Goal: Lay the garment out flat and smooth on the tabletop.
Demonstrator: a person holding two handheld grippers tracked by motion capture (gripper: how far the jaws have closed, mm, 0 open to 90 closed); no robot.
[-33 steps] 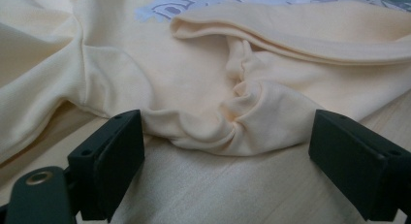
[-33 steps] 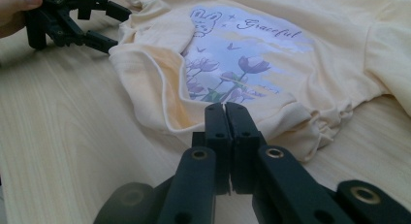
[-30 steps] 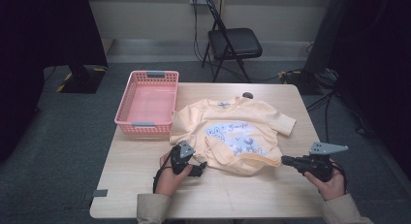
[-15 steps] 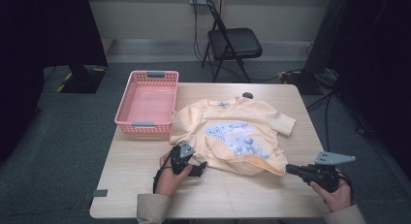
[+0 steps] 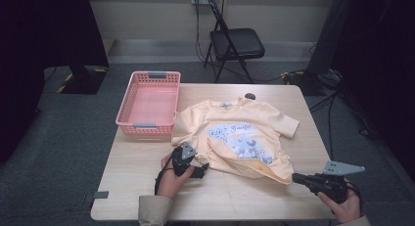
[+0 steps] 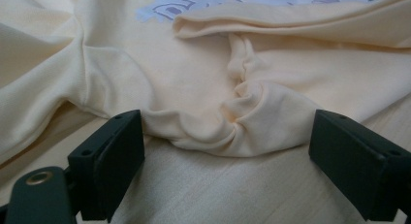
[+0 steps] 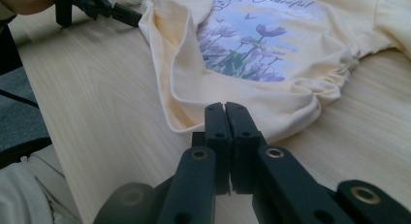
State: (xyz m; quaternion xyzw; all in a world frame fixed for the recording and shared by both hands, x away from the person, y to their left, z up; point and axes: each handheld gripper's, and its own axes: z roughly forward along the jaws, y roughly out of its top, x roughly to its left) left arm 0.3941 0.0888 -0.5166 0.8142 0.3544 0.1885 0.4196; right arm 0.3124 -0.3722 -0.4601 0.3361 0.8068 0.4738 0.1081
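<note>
Looking down from the high view, I see the whole yellow T-shirt point(image 5: 235, 138) spread on the wooden table point(image 5: 147, 187), its lower part folded up over the flower print, with a pink basket point(image 5: 149, 103) well off beyond my left gripper point(image 5: 200, 171) and a black folding chair point(image 5: 235, 45) behind the table. That layout is lost in the gripper views, which give me the cloth up close instead.

From the left gripper view I can make out what the high view cannot: a bunched, puckered lump of the shirt's edge point(image 6: 242, 122) lies on the table right between my two fingers point(image 6: 109, 161), which stand wide apart. The left pad sits just beside the cloth; the right one is near it, and I cannot tell whether either touches.

From the right gripper view, my right gripper point(image 7: 226, 110) has its fingers pressed together with nothing between them. Their tips sit just short of the folded hem of the shirt point(image 7: 242, 64), which lies straight ahead of them; the printed flowers are farther on.
</note>
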